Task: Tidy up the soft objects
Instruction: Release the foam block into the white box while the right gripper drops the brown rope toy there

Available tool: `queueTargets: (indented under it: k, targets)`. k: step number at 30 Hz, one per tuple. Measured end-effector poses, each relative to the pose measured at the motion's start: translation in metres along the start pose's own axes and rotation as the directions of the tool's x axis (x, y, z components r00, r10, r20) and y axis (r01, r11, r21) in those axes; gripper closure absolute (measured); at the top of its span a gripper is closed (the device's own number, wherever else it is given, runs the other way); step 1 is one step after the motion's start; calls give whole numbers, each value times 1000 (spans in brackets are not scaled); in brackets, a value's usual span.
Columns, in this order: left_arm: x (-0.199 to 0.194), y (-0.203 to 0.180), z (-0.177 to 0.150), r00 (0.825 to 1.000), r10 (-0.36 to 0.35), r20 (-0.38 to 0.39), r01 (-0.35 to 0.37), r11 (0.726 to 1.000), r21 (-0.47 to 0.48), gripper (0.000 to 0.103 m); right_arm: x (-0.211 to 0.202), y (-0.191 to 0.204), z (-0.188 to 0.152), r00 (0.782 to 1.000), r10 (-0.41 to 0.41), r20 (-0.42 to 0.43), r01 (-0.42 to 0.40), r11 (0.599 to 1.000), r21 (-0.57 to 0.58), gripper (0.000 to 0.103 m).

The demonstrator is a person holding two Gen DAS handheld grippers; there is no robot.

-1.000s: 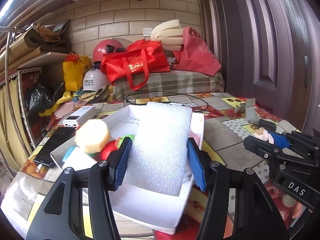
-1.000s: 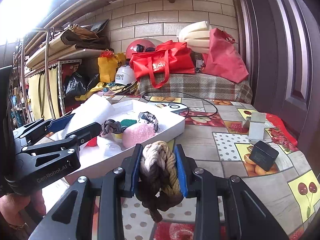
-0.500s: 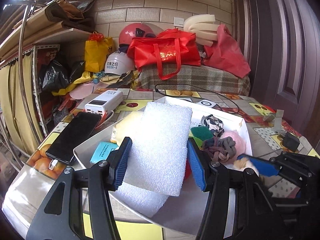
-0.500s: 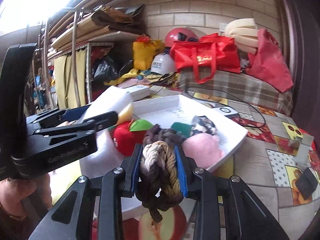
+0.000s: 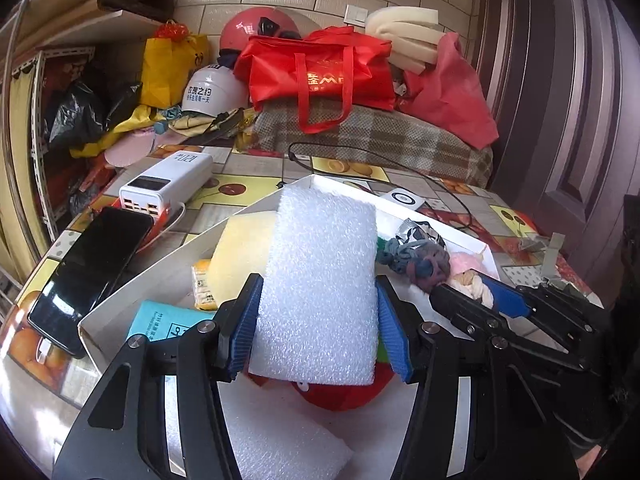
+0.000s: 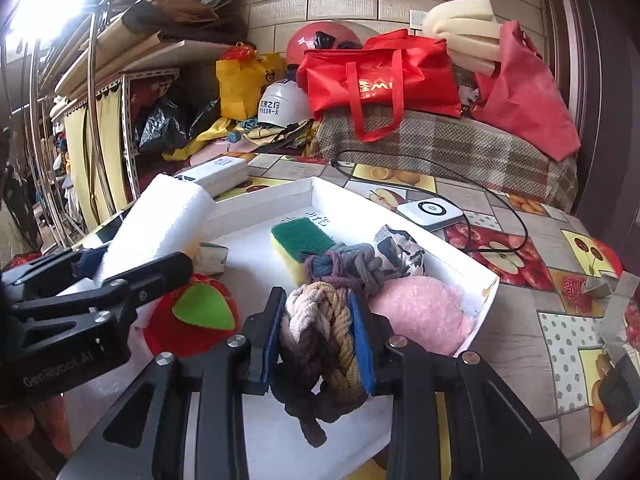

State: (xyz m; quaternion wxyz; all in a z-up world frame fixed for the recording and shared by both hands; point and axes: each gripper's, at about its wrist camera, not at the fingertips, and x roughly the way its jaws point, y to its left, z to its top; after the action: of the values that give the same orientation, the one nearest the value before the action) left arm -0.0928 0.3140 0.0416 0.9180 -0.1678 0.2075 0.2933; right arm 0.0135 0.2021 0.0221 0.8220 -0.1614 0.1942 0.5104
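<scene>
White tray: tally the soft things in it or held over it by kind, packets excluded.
Foam blocks: 2, held foam block, loose foam block
Sponges: 2, green sponge, yellow sponge
Rope knots: 2, held braid, grey knot
Plush: 2, red apple, pink puff
Patterned cloth: 1
Total: 9

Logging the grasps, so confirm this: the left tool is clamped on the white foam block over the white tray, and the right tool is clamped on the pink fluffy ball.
Wrong on the right tool. The right wrist view shows it clamped on a braided rope knot; the pink fluffy ball lies in the white tray, ungripped. The left tool does clamp the white foam block over the tray.
</scene>
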Motion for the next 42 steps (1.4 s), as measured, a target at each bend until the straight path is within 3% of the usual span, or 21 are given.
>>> queueTargets:
  k: [6,10,11,13,15,19,20,32,39,42]
  targets:
    - [-1,1,1,1000,17,15,-17,1000,-13,48,-7,10,1,999,25,41,-24,999,-38,71]
    - [-4,-2,0,997,78,28,-78,997,-10,45,-3,8,3,999,21,38,-20,999,-32,65]
    - [-5,-2,0,995,89,37,-88,996,-10,42,-3,8,3,999,19,41,-17,999,-31,58]
    - [-9,-1,-1,992,113,58,-112,994,-18,23,-4,8,3,999,4,45,-3,1000,-25,45]
    - [-14,1,-2,986,143,79,-141,990,-30,0,-4,5,3,999,1,44,-1,1000,-13,13]
    - [-20,4,-6,983,164,88,-160,986,-48,0,-8,3,2,998,-16,63,16,1000,-2,9]
    - [-21,5,-6,982,166,90,-162,985,-52,0,-8,4,2,997,-25,67,25,1000,-5,0]
    - [-37,5,-13,972,206,112,-197,977,-83,0,-21,4,1,989,-89,120,89,996,7,0]
    - [-47,-7,-24,974,207,92,-204,978,-43,0,-32,2,-9,978,-186,90,186,982,14,0]
    - [-54,-15,-29,975,200,95,-198,980,-29,0,-42,-2,-16,979,-188,79,186,982,24,0]
